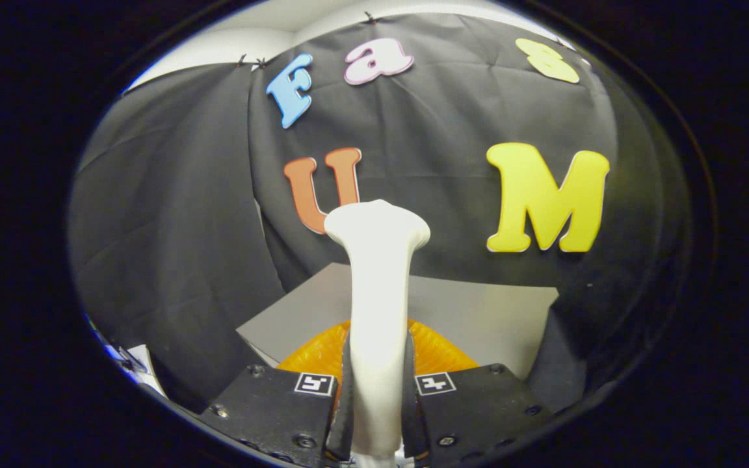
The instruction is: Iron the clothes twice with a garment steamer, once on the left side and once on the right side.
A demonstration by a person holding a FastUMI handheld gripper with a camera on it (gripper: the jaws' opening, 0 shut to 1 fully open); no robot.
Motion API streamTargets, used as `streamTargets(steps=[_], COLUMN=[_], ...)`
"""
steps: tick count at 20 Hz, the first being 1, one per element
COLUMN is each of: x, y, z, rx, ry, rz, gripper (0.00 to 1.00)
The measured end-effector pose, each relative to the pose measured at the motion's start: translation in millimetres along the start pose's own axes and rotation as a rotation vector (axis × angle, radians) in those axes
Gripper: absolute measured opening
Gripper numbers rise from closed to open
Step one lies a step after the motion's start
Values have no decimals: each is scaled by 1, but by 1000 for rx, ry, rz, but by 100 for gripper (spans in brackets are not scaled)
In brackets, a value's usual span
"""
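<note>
Clamped between both fingers of the gripper, the white plastic garment steamer stands upright, its flared head raised above an orange garment on the grey table just ahead.

A: Item between the fingers of the gripper?
B: Garment steamer, upright, clamped on both sides.
A: Beyond it?
B: Clothes on table; booth wall behind.
</note>
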State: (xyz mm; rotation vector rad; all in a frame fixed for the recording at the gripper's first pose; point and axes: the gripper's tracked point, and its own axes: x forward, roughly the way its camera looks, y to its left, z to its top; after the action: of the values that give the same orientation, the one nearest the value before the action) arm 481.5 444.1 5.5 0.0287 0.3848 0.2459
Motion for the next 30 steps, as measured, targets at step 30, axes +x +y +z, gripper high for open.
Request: streamTargets(steps=[30], x=[-291], y=[-258], z=[98], rx=[-123], ry=[-535], rz=[-492], gripper=[32])
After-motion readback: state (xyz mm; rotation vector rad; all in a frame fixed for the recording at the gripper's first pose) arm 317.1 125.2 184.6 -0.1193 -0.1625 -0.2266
